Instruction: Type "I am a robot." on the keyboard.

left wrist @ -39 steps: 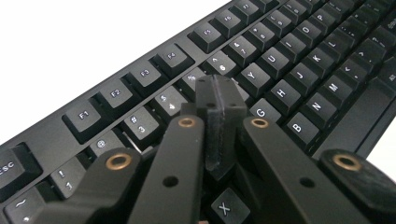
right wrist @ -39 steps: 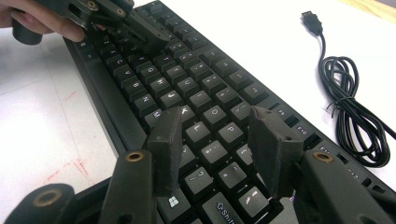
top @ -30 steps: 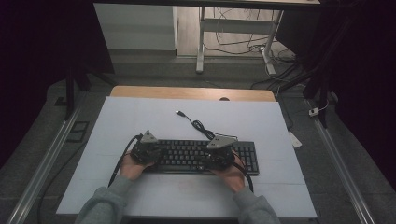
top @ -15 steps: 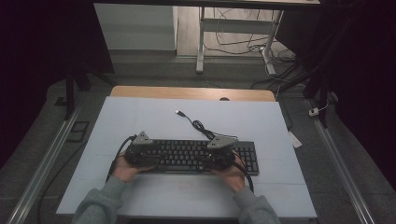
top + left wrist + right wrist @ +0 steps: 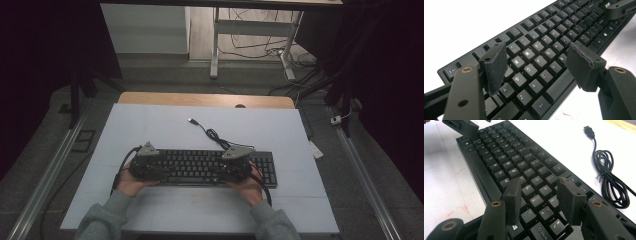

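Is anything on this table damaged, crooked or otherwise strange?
Little stands out. The keyboard lies straight on the table, its keys all in place. Its cable is unplugged, partly bundled beside it. The left hand-held gripper has a pad with a ragged, worn top edge. Faint red marks stain the table.

Your grippers hide the keyboard's (image 5: pixel 200 166) middle keys from above; its coiled cable (image 5: pixel 610 173) runs off the right gripper view's edge.
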Demonstrator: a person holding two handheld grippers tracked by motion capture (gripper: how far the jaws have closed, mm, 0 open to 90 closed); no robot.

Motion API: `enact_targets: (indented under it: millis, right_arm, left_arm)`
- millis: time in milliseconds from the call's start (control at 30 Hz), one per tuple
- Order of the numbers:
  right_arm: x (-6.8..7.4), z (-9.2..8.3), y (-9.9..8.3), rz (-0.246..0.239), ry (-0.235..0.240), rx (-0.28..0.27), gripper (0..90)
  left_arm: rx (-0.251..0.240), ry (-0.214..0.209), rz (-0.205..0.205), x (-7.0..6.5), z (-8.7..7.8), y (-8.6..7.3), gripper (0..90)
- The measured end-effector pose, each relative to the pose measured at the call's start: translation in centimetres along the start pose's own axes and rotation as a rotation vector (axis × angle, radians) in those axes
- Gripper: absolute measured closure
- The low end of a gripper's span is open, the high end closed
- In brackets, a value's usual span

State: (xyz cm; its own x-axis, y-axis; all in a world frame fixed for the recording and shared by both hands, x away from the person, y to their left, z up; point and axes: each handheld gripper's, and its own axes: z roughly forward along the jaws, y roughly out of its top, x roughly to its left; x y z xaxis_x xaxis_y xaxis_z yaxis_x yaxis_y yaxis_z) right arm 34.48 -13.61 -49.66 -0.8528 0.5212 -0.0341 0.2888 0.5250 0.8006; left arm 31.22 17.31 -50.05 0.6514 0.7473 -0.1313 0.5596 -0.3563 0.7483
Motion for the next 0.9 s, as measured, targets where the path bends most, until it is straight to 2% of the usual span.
enact_targets:
  millis: [567, 667, 900]
  right_arm:
    - [0.1, 0.5, 0.4, 0.002, -0.005, -0.008, 56.8]
    - [0.1, 0.9, 0.6, 0.002, -0.004, -0.003, 62.4]
    - [0.2, 2.1, 1.1, 0.001, 0.014, 0.016, 83.3]
  left_arm:
    - [0.021, 0.017, -0.002, -0.1, 0.4, 0.1, 27.4]
    - [0.010, -0.001, -0.011, -0.1, 0.4, 0.2, 26.7]
    - [0.018, 0.005, -0.012, -0.1, 0.5, 0.1, 26.4]
